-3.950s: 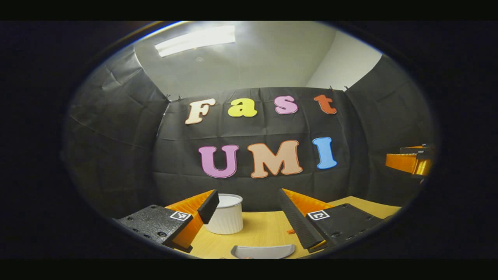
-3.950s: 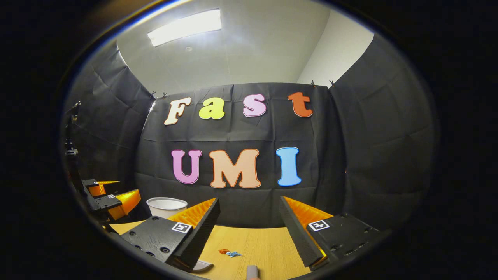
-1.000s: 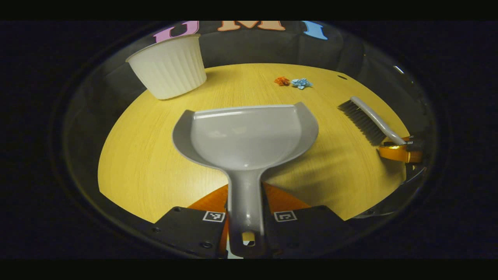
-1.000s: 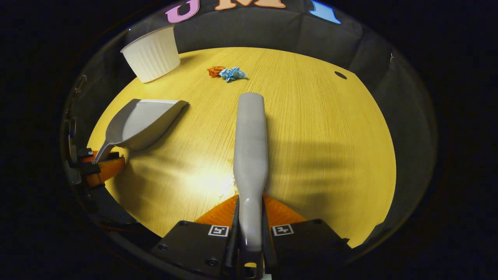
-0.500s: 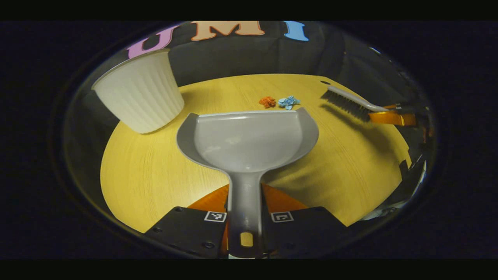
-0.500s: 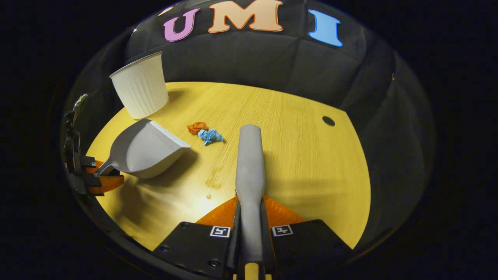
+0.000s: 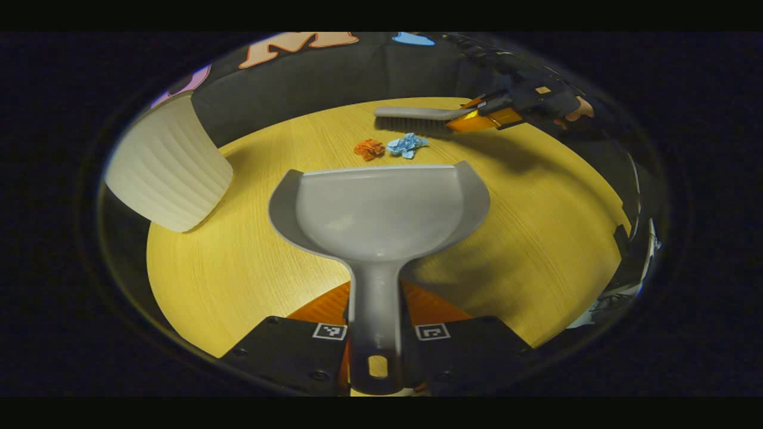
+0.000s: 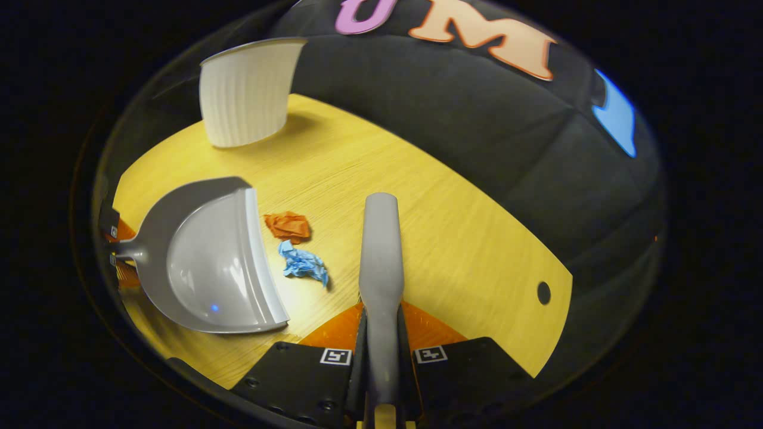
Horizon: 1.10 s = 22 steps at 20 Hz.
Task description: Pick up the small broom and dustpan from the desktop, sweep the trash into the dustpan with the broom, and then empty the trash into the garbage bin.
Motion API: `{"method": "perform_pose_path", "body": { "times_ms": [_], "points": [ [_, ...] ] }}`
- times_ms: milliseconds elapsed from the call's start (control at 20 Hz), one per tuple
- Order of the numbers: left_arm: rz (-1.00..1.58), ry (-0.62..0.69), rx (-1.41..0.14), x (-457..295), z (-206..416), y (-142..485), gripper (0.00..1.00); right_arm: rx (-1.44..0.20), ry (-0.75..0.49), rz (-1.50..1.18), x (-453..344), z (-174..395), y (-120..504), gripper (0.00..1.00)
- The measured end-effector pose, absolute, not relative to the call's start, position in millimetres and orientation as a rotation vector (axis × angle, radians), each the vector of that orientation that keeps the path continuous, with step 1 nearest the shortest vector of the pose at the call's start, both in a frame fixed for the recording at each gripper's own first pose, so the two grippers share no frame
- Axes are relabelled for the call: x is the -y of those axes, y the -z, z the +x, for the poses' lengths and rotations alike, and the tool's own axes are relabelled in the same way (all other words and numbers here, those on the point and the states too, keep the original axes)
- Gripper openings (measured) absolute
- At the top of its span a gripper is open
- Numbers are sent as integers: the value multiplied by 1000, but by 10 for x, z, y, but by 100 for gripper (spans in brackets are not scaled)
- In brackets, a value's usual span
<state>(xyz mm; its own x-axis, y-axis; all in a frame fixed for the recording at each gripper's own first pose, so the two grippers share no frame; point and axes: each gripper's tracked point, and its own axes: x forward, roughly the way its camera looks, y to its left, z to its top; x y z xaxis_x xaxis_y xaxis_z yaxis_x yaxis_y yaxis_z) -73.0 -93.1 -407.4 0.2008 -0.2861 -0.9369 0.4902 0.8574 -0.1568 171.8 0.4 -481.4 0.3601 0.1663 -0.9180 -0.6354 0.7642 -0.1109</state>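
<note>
Left gripper view: dustpan facing trash.

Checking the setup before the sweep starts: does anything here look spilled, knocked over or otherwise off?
Nothing stands out. The orange scrap and blue scrap lie loose on the desktop between dustpan and broom; the white bin stands upright.

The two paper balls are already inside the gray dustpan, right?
Not yet. In the right gripper view, the orange paper ball and the blue paper ball lie on the desk, just outside the open edge of the gray dustpan.
</note>
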Motion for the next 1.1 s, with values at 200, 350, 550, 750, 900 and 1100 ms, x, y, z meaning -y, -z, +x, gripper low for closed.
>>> {"method": "perform_pose_path", "body": {
  "times_ms": [200,350,550,750,900,1100],
  "points": [
    [205,557,-1265,976,-743,4051,27,-1144,-867,-514,-593,1405,4722,22],
    [202,568,-1248,980,-733,4061,27,-1132,-1012,-445,-980,1307,4411,23],
    [189,571,-1213,984,-723,4056,27,-1088,-919,-274,-1013,1496,4093,23],
    [176,530,-1150,995,-650,4028,27,-952,-665,-156,-600,1865,3921,21],
    [138,486,-1064,1022,-555,3959,27,-914,-444,14,-7,1981,3754,23],
    [98,442,-941,1092,-466,3699,27,-922,-276,166,697,1778,3759,23]
  ]
}}
